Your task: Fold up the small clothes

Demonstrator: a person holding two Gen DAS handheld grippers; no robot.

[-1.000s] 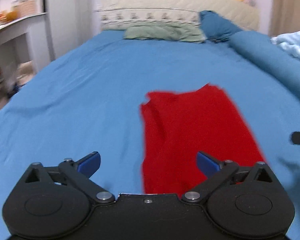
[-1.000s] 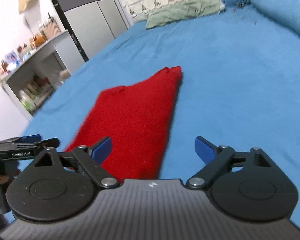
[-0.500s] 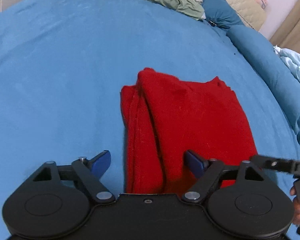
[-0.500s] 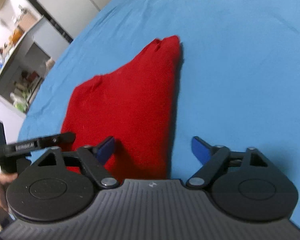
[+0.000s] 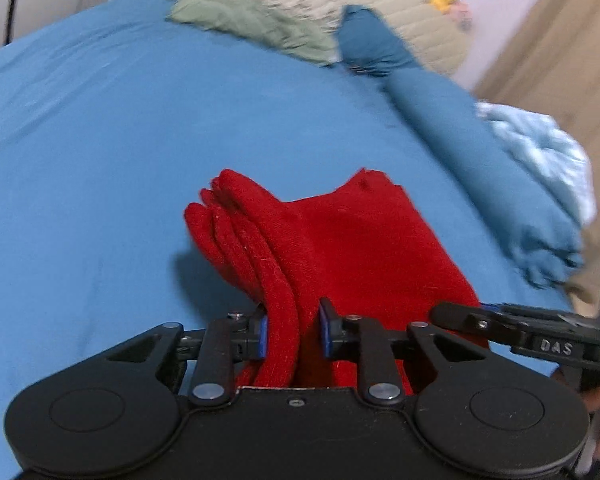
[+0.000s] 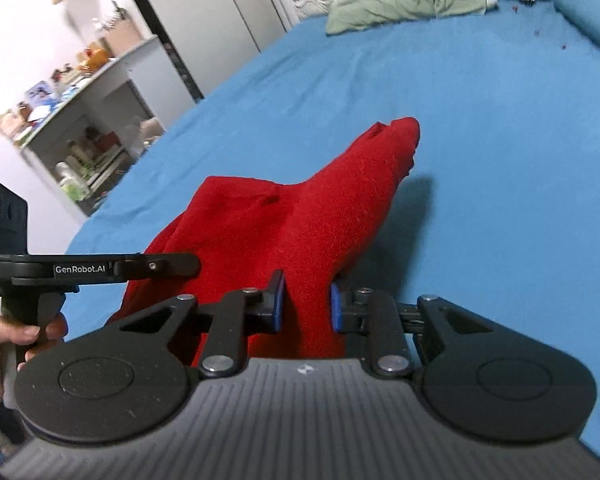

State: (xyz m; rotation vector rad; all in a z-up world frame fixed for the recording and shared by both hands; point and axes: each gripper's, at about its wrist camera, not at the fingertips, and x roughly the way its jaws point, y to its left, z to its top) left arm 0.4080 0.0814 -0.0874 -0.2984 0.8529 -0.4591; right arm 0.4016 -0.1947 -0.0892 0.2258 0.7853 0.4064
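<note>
Both grippers, left (image 5: 292, 330) and right (image 6: 306, 306), wide a second ago, are closing on the red garment's (image 5: 340, 240) 6 o'clock edge, lifting it, fold starting.

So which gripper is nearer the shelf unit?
Left. Both are closing on the red cloth: left gripper at the corner toward the shelf unit, right gripper at the farther corner.
</note>
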